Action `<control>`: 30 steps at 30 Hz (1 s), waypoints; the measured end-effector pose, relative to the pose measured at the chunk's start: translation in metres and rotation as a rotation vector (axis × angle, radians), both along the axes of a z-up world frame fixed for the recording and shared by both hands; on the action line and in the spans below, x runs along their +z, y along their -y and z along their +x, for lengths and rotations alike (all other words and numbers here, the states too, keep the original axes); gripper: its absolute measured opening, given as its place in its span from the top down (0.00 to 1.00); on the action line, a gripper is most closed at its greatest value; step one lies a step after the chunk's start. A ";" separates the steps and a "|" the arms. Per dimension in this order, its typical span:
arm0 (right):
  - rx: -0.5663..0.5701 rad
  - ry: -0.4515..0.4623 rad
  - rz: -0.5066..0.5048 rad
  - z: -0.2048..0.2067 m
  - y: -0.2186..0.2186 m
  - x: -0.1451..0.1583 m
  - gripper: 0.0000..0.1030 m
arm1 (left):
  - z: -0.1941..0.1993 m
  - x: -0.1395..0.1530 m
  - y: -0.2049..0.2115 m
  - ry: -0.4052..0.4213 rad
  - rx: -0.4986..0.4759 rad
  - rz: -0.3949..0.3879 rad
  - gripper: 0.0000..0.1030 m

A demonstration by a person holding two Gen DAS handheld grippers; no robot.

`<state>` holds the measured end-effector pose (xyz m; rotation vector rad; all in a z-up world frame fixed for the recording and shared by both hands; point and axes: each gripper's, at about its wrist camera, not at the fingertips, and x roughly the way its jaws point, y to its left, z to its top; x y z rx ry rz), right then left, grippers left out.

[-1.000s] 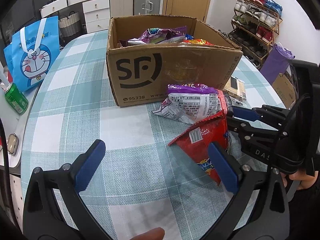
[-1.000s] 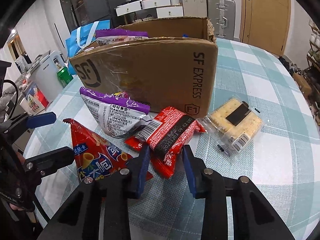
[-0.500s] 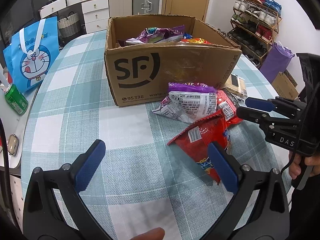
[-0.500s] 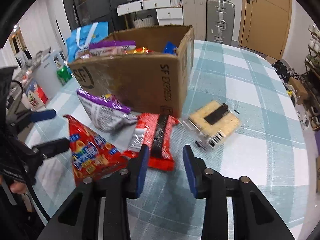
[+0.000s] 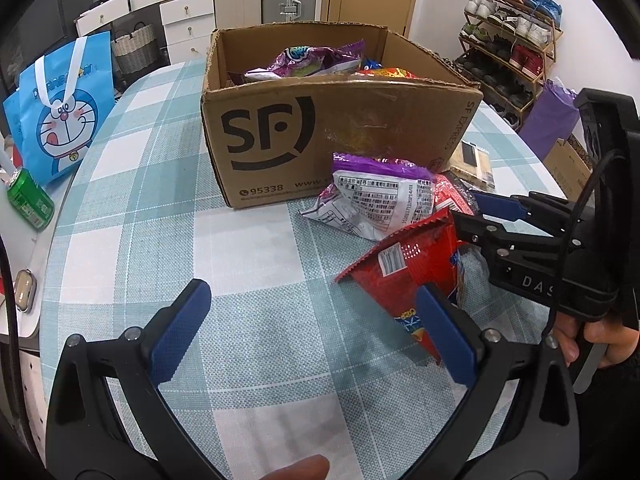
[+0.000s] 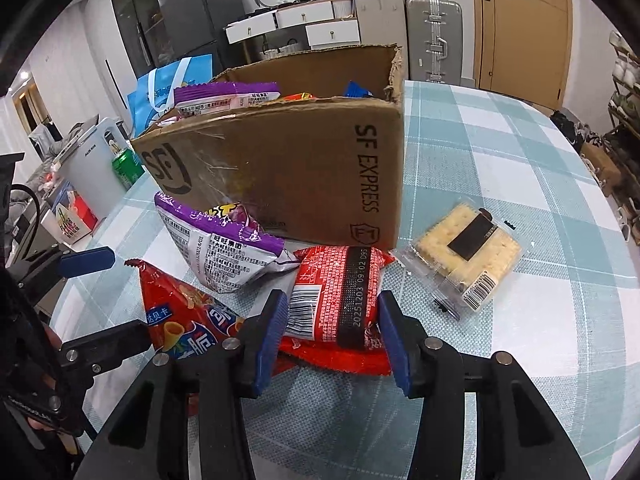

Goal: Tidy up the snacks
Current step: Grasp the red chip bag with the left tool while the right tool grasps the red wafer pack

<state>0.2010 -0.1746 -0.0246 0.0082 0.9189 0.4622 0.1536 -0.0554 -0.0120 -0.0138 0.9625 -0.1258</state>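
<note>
An open SF cardboard box (image 5: 320,136) holding several snack bags stands on the checked table; it also shows in the right wrist view (image 6: 288,176). In front of it lie a purple-and-white bag (image 6: 224,248), a red cone-snack bag (image 5: 408,276), a red flat packet (image 6: 340,300) and a clear cracker pack (image 6: 468,252). My right gripper (image 6: 332,336) is open, its blue pads either side of the red flat packet's near end. My left gripper (image 5: 312,332) is wide open and empty over the table, its right pad beside the red cone-snack bag.
A blue Doraemon bag (image 5: 60,108) and a green can (image 5: 30,200) sit at the table's left edge. Drawers, suitcases and a shoe rack (image 5: 512,32) stand beyond the table. The right gripper body (image 5: 560,256) reaches in from the right of the left wrist view.
My right gripper pulled back and swung, then came in again low over the red flat packet, its jaws now wider apart. My left gripper has barely moved.
</note>
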 end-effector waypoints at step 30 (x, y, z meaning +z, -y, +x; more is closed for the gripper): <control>0.125 0.003 -0.011 -0.016 0.006 0.003 0.60 | -0.004 -0.008 0.017 -0.030 -0.111 -0.024 0.01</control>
